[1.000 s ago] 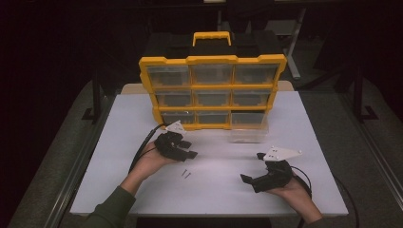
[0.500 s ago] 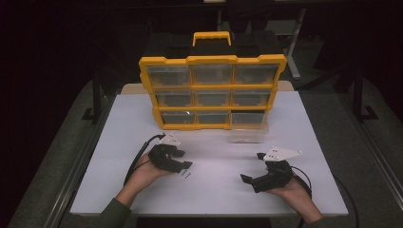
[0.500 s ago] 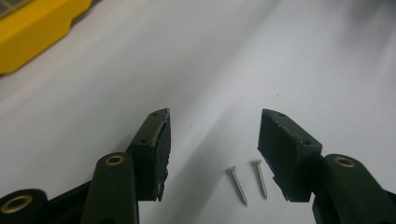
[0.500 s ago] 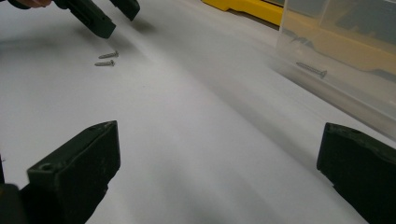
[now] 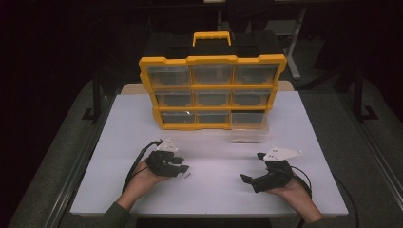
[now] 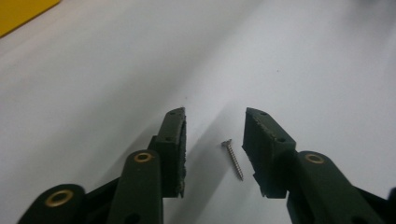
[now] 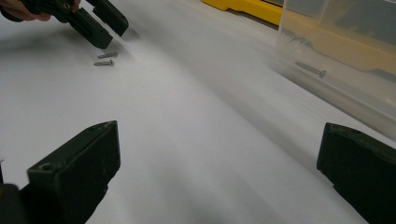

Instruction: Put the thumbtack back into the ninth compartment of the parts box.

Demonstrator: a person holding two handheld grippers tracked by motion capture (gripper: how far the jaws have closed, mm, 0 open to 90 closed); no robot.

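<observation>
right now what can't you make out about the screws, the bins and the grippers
- Second screw: in the high view the left gripper covers the spot; both are specks there.
- Organizer drawers: contents too dim behind the fronts in the high view.
- Clear bin: cut off by the right gripper view's top and right edges; one screw shows inside, the rest of the bin unseen.
- Screw between the left jaws: no contact shows; whether the pads touch the table is unclear.

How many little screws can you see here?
3. Two screws lie side by side on the white table by the left gripper: one, another. A third lies in the clear drawer. Others may be hidden.
</observation>
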